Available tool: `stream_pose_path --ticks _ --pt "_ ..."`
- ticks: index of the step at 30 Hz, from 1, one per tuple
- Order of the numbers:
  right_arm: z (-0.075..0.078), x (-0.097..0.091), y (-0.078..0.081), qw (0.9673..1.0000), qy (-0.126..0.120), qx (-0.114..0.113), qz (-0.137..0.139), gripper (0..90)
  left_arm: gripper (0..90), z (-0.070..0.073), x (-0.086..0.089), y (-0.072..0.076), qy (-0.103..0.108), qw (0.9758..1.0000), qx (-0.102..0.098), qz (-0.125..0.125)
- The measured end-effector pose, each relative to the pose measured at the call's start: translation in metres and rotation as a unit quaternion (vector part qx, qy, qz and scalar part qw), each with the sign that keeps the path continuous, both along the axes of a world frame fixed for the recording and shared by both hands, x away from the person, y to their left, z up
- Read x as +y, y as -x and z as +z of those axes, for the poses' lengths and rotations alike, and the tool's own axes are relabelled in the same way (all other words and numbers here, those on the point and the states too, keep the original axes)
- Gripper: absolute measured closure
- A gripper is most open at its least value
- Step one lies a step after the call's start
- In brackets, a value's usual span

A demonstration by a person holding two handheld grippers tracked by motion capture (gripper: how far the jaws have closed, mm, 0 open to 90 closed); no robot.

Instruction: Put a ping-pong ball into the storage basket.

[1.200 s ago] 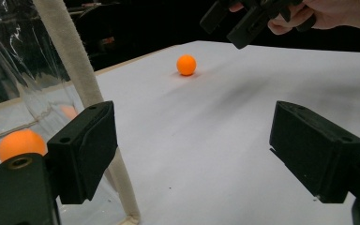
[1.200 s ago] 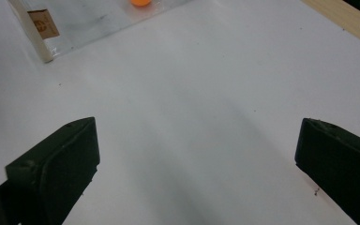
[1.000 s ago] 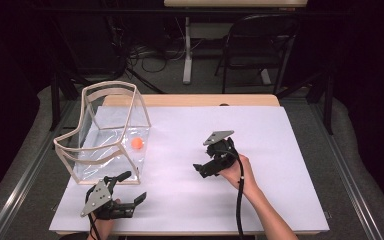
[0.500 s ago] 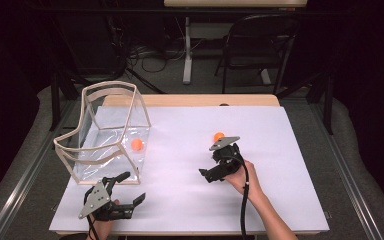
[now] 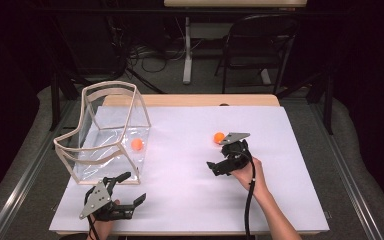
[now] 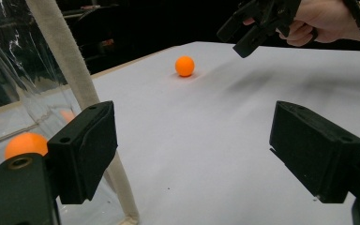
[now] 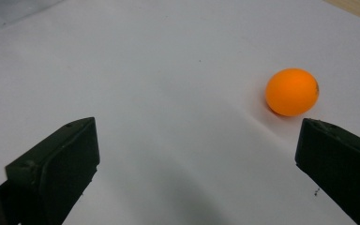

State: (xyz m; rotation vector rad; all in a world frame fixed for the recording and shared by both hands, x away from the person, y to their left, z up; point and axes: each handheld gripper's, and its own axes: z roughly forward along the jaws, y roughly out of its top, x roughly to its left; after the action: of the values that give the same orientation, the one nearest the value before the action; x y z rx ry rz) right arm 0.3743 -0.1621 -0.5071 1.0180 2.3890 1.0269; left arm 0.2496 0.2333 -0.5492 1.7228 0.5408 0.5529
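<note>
An orange ball (image 5: 219, 137) (image 6: 184, 66) (image 7: 292, 92) lies on the white sheet (image 5: 180, 200). My right gripper (image 5: 213, 168) (image 7: 192, 154) is just on the near side of it, open, its jaws wide apart and empty, with the ball ahead near the right-hand jaw. A second orange ball (image 5: 137, 144) (image 6: 26, 144) rests inside the clear box (image 5: 109, 84). My left gripper (image 5: 132, 187) (image 6: 192, 154) hovers open at the box's near corner, holding nothing. The right gripper (image 6: 251, 28) also appears far off in the left gripper view.
The box's cream frame post (image 6: 68, 56) stands right by my left jaw. The table's wooden far edge (image 5: 190, 100) shows beyond the sheet. A chair (image 5: 260, 45) and cables sit on the floor behind.
The orange ball on the sheet has come into view beside the right gripper, which drifted slightly right and toward the person. The left gripper has hardly moved.
</note>
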Motion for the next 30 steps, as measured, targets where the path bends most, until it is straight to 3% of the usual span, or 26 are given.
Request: stream_pose_path --ticks 16,30 --pt "-0.005 -0.011 -0.021 0.9992 0.008 -0.005 -0.038 0.0 15.8 -0.001 -0.001 0.0 -0.002 1.0 0.002 0.002" --pt "-0.012 -0.01 -0.045 0.9986 0.006 0.011 -0.052 0.0 15.8 -0.001 0.0 0.0 0.0 1.0 0.003 0.006"
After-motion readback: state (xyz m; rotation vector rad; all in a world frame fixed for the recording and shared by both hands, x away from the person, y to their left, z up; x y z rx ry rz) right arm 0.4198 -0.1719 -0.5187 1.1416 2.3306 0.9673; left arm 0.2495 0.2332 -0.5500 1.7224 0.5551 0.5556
